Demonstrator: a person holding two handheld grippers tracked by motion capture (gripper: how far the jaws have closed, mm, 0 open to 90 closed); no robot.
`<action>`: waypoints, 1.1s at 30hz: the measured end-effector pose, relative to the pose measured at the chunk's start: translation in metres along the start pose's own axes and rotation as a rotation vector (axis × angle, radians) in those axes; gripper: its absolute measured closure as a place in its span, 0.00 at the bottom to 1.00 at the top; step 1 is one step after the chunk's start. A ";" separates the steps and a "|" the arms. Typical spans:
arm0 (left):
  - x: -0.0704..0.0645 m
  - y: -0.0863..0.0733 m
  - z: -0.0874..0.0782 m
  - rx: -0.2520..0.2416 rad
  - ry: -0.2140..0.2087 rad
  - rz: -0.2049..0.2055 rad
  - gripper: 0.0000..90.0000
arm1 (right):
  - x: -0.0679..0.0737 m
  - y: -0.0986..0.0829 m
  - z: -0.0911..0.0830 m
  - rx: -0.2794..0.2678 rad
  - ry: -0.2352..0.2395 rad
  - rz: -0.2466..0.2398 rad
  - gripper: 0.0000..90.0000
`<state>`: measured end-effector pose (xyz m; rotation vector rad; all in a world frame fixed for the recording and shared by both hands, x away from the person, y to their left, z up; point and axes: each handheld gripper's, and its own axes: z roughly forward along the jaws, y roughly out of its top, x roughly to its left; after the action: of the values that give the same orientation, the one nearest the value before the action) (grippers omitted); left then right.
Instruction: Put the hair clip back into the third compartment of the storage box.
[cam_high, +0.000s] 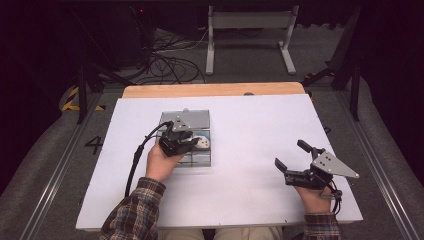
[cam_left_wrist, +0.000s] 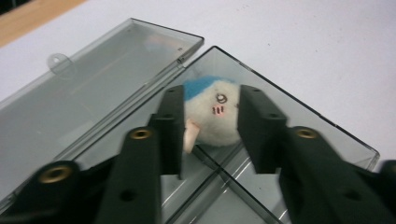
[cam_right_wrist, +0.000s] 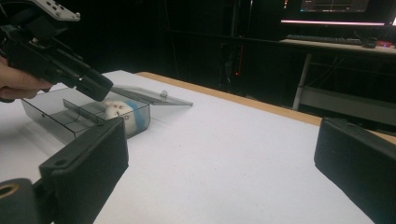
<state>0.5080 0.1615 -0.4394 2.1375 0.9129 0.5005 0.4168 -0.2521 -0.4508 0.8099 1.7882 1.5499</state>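
Observation:
A small white plush toy with a blue top and a drawn face lies in one compartment of an open clear grey plastic box. The box's lid is folded back flat on the table. My left gripper hovers over the box, open, one jaw on each side of the toy. In the right gripper view its fingertip stands just above the toy. My right gripper is wide open at the table's front right, with nothing between its jaws.
The box has inner dividers and sits left of centre on the white table top. A wooden strip runs along the far edge. Beyond it are a white metal stand and floor cables.

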 end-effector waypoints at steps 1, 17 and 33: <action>0.000 0.000 -0.001 -0.009 -0.006 -0.004 0.60 | 0.000 0.000 0.000 0.001 0.000 0.000 0.04; 0.002 -0.004 -0.020 -0.145 0.049 0.000 0.15 | 0.000 -0.001 0.001 -0.009 0.004 0.020 0.02; 0.001 -0.008 -0.040 -0.269 0.048 0.002 0.04 | -0.001 -0.002 0.002 -0.011 0.005 0.026 0.01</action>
<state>0.4809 0.1856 -0.4196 1.8903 0.8195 0.6411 0.4186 -0.2518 -0.4531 0.8275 1.7783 1.5785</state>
